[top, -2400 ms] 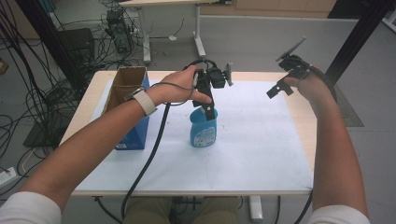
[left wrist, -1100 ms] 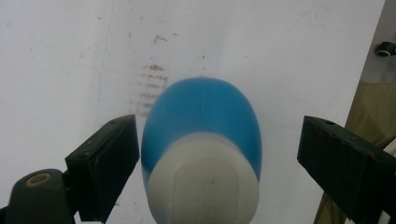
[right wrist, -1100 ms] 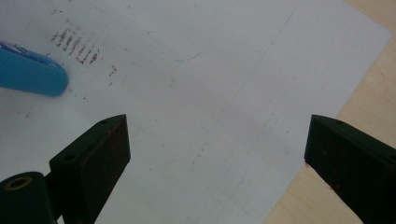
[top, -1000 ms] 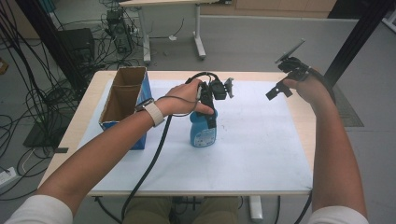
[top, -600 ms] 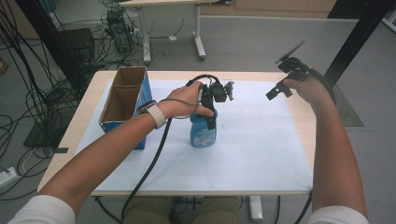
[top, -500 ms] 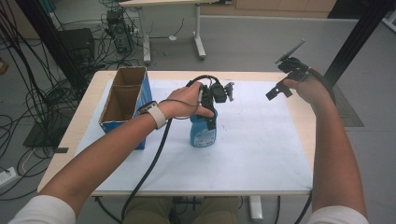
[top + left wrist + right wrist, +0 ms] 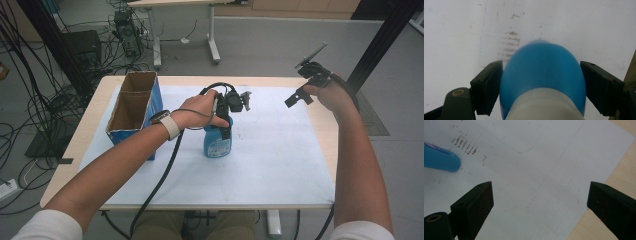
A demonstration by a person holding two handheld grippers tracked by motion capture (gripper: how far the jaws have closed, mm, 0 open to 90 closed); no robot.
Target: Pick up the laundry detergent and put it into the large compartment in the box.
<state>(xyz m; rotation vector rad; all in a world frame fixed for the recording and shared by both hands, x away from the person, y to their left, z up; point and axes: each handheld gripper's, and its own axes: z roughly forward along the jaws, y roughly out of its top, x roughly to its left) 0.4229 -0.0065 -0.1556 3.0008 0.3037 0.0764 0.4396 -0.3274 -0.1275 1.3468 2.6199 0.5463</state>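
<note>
High view: blue bottle (image 7: 218, 142) upright mid-table on white sheet (image 7: 280, 165); open cardboard box (image 7: 131, 107) at its 9 o'clock, contents indiscernible.

Left gripper view: left gripper (image 7: 541, 82) jaws flank the bottle, contact uncertain.

Right gripper view: right gripper (image 7: 540, 202) spread wide above the sheet's edge.

The high view looks forward and down over the whole counter (image 7: 310, 165); each tongs camera stares close down at its white sheet (image 7: 529, 165); all three share the blue bottle (image 7: 218, 141).
</note>
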